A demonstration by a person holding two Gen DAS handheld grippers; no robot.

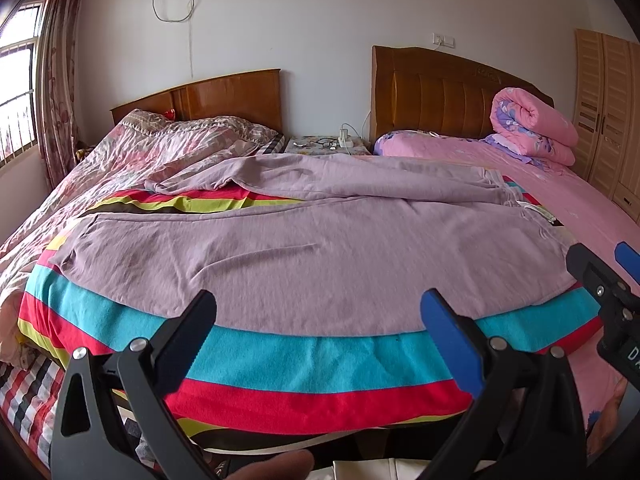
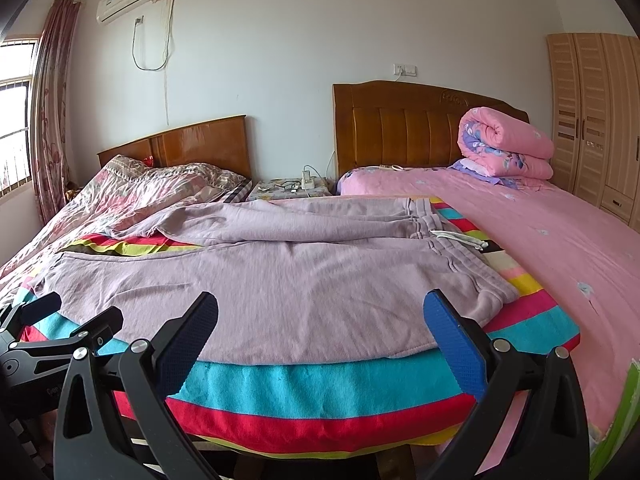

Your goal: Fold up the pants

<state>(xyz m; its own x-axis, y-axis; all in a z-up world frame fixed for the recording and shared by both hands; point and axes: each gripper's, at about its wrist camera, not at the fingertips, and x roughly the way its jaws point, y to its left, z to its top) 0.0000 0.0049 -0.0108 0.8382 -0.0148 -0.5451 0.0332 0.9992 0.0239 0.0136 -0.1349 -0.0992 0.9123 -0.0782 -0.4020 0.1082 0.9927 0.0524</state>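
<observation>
Nearest us, left gripper (image 1: 320, 332) jaws spread wide, nothing between them, hovering over the near edge of the striped blanket (image 1: 312, 364). Right gripper (image 2: 322, 334) same: wide apart, empty, also at the blanket's near edge, just short of the pants hem. We see the right gripper's tips at the right edge of the left wrist view, and the left gripper's at the lower left of the right wrist view, so the two sit side by side.

Big stuff: two beds pushed together, pink sheet (image 2: 560, 248) on the right one, patterned quilt (image 1: 132, 148) on the left one. Striped blanket lies across the join. Lilac pants (image 1: 304, 264) are spread flat on that blanket, waistband to the right with white drawstring (image 2: 460, 238) showing, legs running left; the far leg is rumpled and partly turned over.

Rolled pink duvet (image 2: 508, 140) sits by the right headboard. Nightstand (image 2: 288, 189) between headboards, with glasses (image 1: 326, 143) on it.
</observation>
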